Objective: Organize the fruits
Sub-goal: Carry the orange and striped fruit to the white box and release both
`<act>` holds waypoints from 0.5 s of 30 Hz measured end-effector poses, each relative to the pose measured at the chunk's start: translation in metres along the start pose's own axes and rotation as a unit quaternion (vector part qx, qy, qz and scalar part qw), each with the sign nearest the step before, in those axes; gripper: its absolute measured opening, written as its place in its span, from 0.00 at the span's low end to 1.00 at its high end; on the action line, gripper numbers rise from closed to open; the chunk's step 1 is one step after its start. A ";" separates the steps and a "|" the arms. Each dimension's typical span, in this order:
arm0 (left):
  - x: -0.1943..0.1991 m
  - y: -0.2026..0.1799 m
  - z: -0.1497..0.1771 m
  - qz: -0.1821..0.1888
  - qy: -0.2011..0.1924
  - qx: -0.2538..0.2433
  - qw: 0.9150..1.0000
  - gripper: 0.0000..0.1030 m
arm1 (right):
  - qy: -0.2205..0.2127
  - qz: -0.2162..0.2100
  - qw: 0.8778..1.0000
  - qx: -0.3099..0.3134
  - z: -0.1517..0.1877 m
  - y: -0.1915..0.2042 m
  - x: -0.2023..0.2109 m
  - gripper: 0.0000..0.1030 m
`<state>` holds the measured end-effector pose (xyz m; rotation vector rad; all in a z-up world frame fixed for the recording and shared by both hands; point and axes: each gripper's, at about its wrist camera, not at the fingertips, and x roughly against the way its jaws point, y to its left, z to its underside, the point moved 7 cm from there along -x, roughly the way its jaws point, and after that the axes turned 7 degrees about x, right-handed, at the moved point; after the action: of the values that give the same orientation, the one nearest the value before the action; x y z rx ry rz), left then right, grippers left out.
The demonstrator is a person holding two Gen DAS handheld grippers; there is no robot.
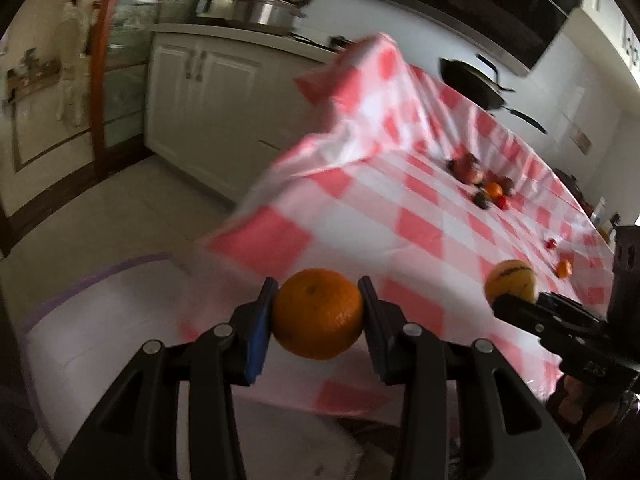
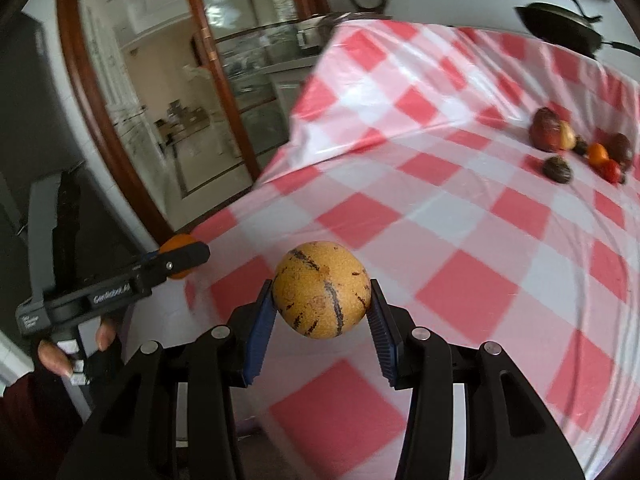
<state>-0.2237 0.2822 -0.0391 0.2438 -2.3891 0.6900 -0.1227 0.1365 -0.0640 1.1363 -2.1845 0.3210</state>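
My left gripper (image 1: 319, 300) is shut on an orange (image 1: 318, 313) and holds it in the air by the near corner of the table with the red-and-white checked cloth (image 1: 400, 208). My right gripper (image 2: 321, 300) is shut on a yellow melon with dark stripes (image 2: 321, 294), held above the cloth (image 2: 440, 216). The melon also shows at the right of the left wrist view (image 1: 511, 282). The left gripper with the orange (image 2: 178, 246) shows at the left of the right wrist view. A cluster of several fruits (image 2: 580, 148) lies far back on the cloth, and also shows in the left wrist view (image 1: 482, 180).
Two small fruits (image 1: 558, 258) lie apart on the cloth to the right. A black pan (image 2: 560, 26) sits at the table's far end. White cabinets (image 1: 208, 92) with steel pots (image 1: 256, 6) stand behind. A glass door with a wooden frame (image 2: 160, 92) is on the left. Tiled floor lies below.
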 end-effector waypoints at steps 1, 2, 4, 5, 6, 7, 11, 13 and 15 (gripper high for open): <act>0.004 0.006 0.001 0.003 -0.003 0.009 1.000 0.40 | -0.002 -0.001 1.000 0.007 0.000 0.005 -0.001 0.43; 0.009 0.016 0.002 0.008 -0.004 0.021 1.000 0.40 | -0.007 -0.009 1.000 0.014 -0.001 0.012 -0.001 0.43; 0.014 0.030 0.006 0.001 -0.006 0.033 0.999 0.40 | -0.019 -0.042 0.999 0.027 -0.002 0.033 -0.001 0.43; 0.014 0.038 0.009 -0.009 -0.007 0.035 0.999 0.40 | -0.022 -0.055 0.997 0.040 -0.002 0.045 -0.002 0.43; 0.014 0.046 0.011 -0.024 -0.006 0.036 0.999 0.40 | -0.024 -0.061 0.996 0.054 -0.001 0.054 -0.001 0.43; 0.012 0.055 0.017 -0.040 -0.004 0.037 0.998 0.40 | -0.025 -0.068 0.994 0.081 0.001 0.070 -0.002 0.43; -0.002 0.083 0.036 -0.089 0.019 0.047 0.995 0.40 | 0.004 -0.097 0.979 0.181 0.022 0.126 -0.014 0.43; -0.010 0.096 0.045 -0.118 0.030 0.051 0.991 0.40 | 0.044 -0.101 0.969 0.219 0.040 0.143 -0.032 0.43; -0.017 0.111 0.055 -0.147 0.042 0.058 0.987 0.40 | 0.094 -0.108 0.960 0.240 0.061 0.153 -0.054 0.43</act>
<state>-0.2763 0.3465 -0.1325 0.5914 -2.1760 0.6847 -0.2496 0.2325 -0.1336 1.5195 -1.8411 0.8595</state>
